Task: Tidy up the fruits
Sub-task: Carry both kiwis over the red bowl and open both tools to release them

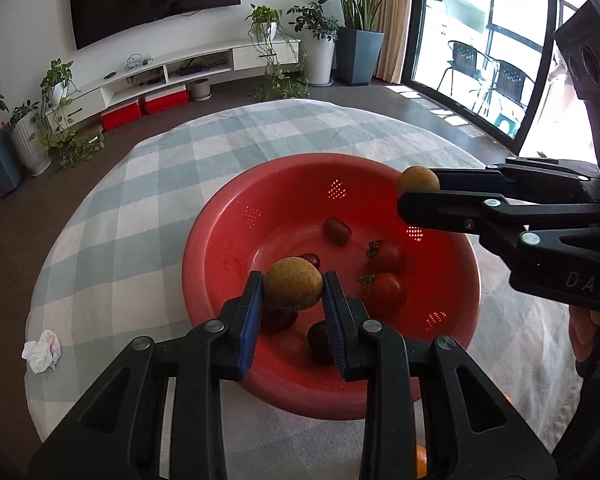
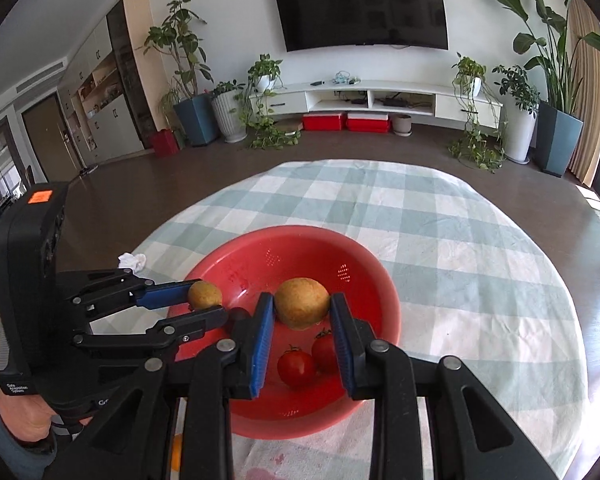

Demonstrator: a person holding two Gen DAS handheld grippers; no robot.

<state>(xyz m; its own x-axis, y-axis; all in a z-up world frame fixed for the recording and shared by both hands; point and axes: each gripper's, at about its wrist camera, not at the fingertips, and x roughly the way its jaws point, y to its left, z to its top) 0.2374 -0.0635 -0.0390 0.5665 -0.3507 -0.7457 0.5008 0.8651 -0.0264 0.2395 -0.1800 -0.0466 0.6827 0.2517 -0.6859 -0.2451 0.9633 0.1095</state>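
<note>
A red colander bowl [image 1: 284, 164] sits on the checked tablecloth with two stemmed tomatoes [image 1: 386, 258] and a few dark red fruits [image 1: 337, 230] inside. Above the bowl's near side, my left gripper [image 1: 293, 280] is shut on a round brown fruit [image 1: 294, 290]. My right gripper [image 1: 416, 188] reaches in from the right over the far rim, shut on a second brown fruit [image 1: 418, 176]. In the right wrist view the right gripper [image 2: 302, 300] pinches its brown fruit [image 2: 302, 308] over the bowl [image 2: 300, 232]. The left gripper [image 2: 210, 298] holds its own at the bowl's left rim.
A crumpled white tissue [image 1: 42, 350] lies on the cloth left of the bowl. The round table's edge [image 2: 560, 280] drops to a dark floor. An orange item [image 1: 420, 460] peeks out at the near edge. A hand [image 2: 20, 420] grips the left tool.
</note>
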